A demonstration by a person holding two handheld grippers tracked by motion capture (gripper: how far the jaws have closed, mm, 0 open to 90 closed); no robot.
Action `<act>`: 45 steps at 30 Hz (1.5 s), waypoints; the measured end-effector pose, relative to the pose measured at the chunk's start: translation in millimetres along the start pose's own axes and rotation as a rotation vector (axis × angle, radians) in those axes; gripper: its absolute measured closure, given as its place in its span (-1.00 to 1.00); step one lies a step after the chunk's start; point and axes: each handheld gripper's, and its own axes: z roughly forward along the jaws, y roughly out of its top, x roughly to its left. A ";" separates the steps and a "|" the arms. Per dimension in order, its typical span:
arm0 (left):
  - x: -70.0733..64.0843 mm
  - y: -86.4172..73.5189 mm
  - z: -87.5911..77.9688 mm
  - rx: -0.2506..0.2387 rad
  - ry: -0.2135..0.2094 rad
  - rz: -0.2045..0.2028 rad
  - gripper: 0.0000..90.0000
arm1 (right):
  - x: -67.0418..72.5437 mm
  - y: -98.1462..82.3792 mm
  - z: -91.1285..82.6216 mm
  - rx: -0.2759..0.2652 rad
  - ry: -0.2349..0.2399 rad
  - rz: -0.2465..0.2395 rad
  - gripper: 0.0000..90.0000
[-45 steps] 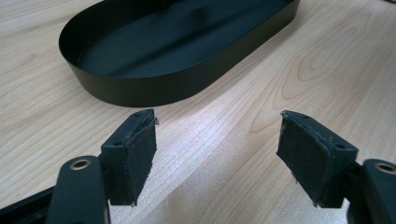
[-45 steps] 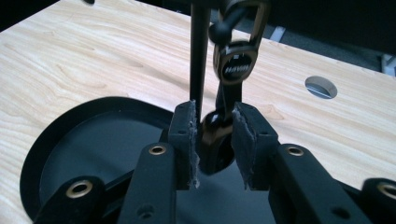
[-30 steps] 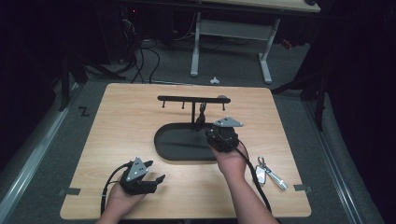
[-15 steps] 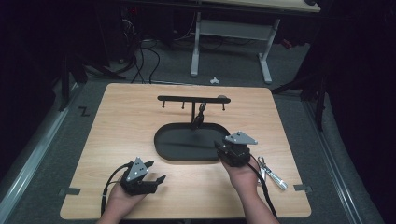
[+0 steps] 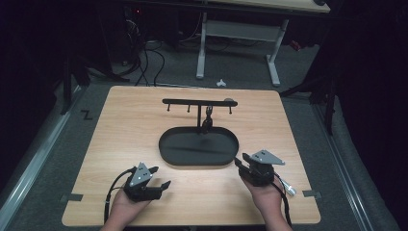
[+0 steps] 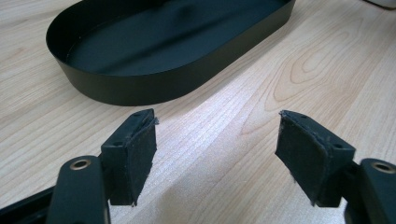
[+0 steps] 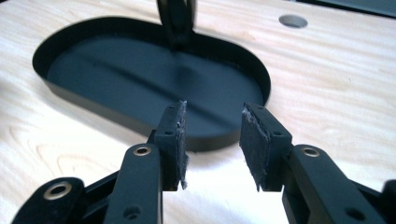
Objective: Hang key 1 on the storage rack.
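Note:
A black oval tray (image 5: 173, 153) lies in the middle of the wooden table, with a black hook rail (image 5: 183, 101) on a post rising from its far side. A small dark item (image 5: 209, 119) hangs from the rail beside the post. My right gripper (image 5: 242, 160) sits low by the tray's right end, pointing at it. Its jaws have just been opening and nothing is between them. In the right gripper view, that gripper (image 7: 212, 109) faces the tray's rim (image 7: 116, 119). My left gripper (image 5: 161, 176) rests open and empty near the table's front. In the left gripper view, this gripper (image 6: 217, 121) aims at the tray's wall (image 6: 154, 88).
A small metal bunch like keys (image 5: 287, 186) lies on the table just right of my right hand. A round hole (image 7: 293, 20) marks the tabletop beyond the tray. Past the table's far edge stand a desk frame (image 5: 238, 29) and cables on the floor.
My right hand has come back from over the tray near the post, down and toward the front right, and now sits by the tray's right end. The left hand has stayed put.

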 end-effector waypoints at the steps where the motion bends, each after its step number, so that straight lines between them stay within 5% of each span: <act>1: -0.1 0.0 -0.3 0.000 0.000 -0.001 -0.36 | -1.3 -2.3 -1.6 0.002 0.003 -0.001 0.36; 9: -2.2 -1.2 0.0 0.003 0.002 -0.002 -0.36 | -12.2 -19.9 -19.8 0.030 0.002 -0.026 0.30; 16: -7.1 -2.3 2.2 0.020 -0.001 0.006 -0.36 | -32.9 -44.3 -35.5 -0.013 0.030 0.066 0.29; 19: -10.0 -1.1 4.3 0.028 0.000 0.022 -0.36 | -44.7 -59.0 -37.6 0.016 0.033 0.091 0.29; 30: -11.6 0.9 2.0 0.018 -0.002 0.044 -0.36 | -83.2 -70.3 -55.6 0.000 -0.088 0.182 0.30; 37: -12.0 1.0 2.4 0.021 -0.002 0.053 -0.36 | -91.1 -76.6 -48.3 0.061 -0.165 0.199 0.31; 45: -12.9 1.3 1.7 0.024 0.003 0.054 -0.36 | -87.2 -64.6 -31.5 0.111 -0.135 0.180 0.44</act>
